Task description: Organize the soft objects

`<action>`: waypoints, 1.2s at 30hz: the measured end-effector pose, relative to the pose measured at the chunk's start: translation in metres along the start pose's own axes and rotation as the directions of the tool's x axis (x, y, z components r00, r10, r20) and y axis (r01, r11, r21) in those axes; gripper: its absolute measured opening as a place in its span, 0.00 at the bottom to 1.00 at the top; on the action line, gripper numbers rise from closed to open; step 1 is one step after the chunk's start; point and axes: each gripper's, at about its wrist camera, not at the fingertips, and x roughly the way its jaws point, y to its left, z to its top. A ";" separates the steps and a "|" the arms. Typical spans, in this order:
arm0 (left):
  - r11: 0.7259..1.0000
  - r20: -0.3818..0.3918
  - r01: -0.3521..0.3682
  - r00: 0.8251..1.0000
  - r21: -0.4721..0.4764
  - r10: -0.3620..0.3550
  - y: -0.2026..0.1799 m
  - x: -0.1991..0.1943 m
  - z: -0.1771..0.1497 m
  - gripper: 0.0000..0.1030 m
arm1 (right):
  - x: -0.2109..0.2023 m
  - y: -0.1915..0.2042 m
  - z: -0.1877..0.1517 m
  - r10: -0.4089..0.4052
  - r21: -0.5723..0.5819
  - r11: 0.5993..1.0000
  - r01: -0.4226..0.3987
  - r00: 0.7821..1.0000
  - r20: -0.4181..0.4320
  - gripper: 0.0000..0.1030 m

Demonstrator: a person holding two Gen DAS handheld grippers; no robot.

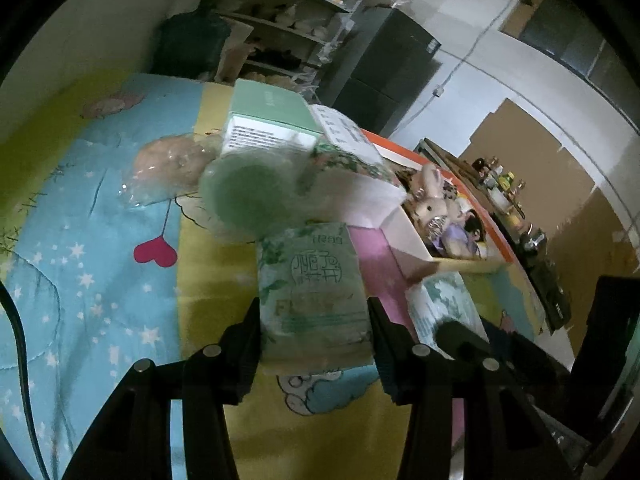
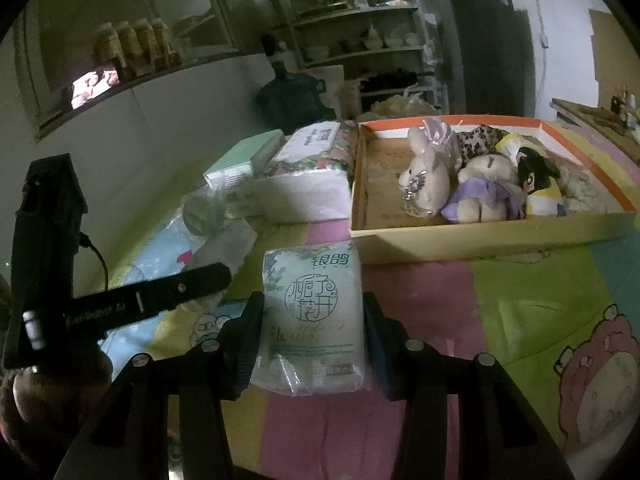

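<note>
Tissue packs are mid-sort: the left tongs (image 1: 316, 316) clamp one tissue pack (image 1: 314, 296), the right tongs (image 2: 314, 324) grip another pack (image 2: 314, 316). Plush toys (image 2: 460, 176) already lie in the orange-rimmed box (image 2: 480, 240); a green box (image 2: 244, 158) and wrapped bundles wait on the bedspread (image 2: 540, 300).

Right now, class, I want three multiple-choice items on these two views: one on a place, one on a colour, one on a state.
1. Where does the plush rabbit lie?
A. in the orange-rimmed box
B. on the shelf
C. under the quilt

2. What colour is the heart on the quilt?
A. blue
B. white
C. red

3. What is the right tool doing?
A. standing open and empty
B. gripping a tissue pack
C. holding a bottle

Answers:
A, it sits among the toys inside the box.
C, it is red on the blue patch.
B, both pads press the pack's sides.
</note>
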 end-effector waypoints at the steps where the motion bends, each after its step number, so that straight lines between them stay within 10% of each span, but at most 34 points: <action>1: 1.000 0.001 0.001 1.000 0.009 -0.001 -0.002 -0.001 -0.001 0.48 | -0.001 0.000 0.000 -0.003 0.000 1.000 0.003 1.000 0.002 0.47; 36: 0.973 0.101 0.016 0.994 0.231 -0.040 -0.096 -0.018 0.017 0.48 | -0.062 -0.042 0.013 -0.105 0.058 0.994 0.097 0.983 0.152 0.47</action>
